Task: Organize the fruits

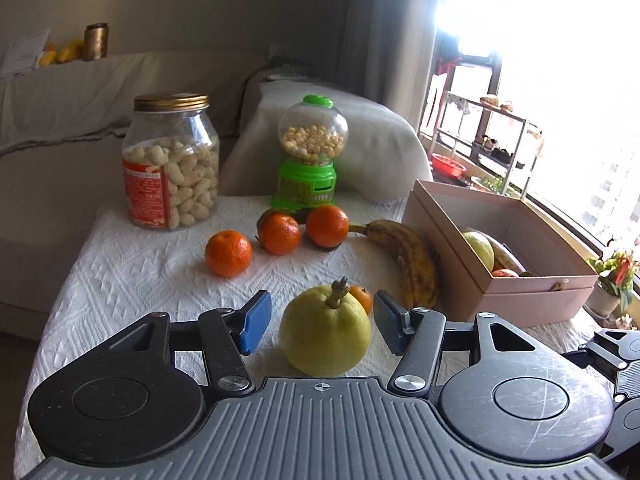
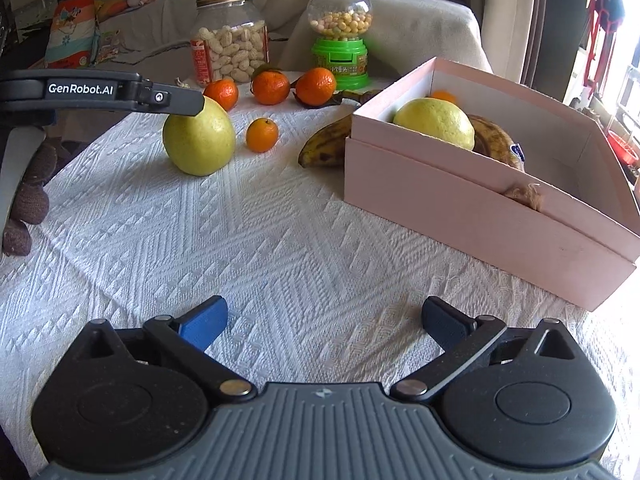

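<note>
A yellow-green pear (image 1: pixel 325 330) stands on the white cloth between the blue pads of my open left gripper (image 1: pixel 320 322); the pads do not touch it. It also shows in the right wrist view (image 2: pixel 199 140). A small mandarin (image 1: pixel 362 298) lies just behind it. Three larger mandarins (image 1: pixel 229 253) and a spotted banana (image 1: pixel 408 262) lie further back. The pink box (image 2: pixel 460 208) holds another pear (image 2: pixel 436 122), a banana and a mandarin. My right gripper (image 2: pixel 324 322) is open and empty above bare cloth.
A peanut jar (image 1: pixel 172 162) and a green candy dispenser (image 1: pixel 310 156) stand at the table's back. A sofa lies behind, a window and shelf to the right. A small flower pot (image 1: pixel 612 284) stands by the box.
</note>
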Motion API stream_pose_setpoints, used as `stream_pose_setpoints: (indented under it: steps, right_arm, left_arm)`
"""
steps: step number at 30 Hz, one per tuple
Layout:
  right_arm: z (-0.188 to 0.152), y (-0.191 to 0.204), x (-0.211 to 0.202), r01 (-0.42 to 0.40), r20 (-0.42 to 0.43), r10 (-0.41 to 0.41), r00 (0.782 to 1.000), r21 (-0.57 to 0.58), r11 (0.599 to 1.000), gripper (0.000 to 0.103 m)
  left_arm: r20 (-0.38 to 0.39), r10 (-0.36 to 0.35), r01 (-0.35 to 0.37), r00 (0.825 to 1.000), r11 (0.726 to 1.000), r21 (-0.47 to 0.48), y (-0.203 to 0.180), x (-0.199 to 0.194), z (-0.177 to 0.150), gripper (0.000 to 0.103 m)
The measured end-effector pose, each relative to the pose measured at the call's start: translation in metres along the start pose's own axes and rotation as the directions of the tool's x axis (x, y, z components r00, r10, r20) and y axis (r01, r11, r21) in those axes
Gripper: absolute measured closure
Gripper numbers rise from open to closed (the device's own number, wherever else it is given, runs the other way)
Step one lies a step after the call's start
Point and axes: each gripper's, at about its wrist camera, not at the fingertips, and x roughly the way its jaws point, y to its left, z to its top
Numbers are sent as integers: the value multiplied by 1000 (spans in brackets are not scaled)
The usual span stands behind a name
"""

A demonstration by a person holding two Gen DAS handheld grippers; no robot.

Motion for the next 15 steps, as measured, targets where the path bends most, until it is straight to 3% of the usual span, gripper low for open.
stream_pose_setpoints:
  steps: [2,3,4,5,8,10,15]
  right_arm:
    - [7,1,1,-11,-49,10,999,-20,1000,5]
    - [12,1,0,-16,-67,15,998,-22,1000,11]
    - [18,3,-5,-11,-64,8,998,-32,999,24]
    - [25,6,-12,1,-43,-4,999,-55,998,28]
    - [55,21,-34,62,67,-54,996,-117,991,28]
    - [82,25,-39,67,98,-56,994,-114,991,29]
    - [168,16,-5,28,31,-26,999,-56,998,40]
  left_arm:
    - [8,-20,21,1000,999,-27,8,-6,-3,41]
    - [11,-28,28,1000,999,-34,12,-9,-4,41]
    - [17,-33,34,999,998,-43,16,-12,-6,41]
    - [21,-36,37,999,998,-49,20,-14,-7,41]
    - [31,-45,47,999,996,-79,31,-20,-10,41]
    - [37,-51,54,998,995,-86,35,-24,-12,41]
    - [43,-52,56,998,995,-79,40,-33,-14,41]
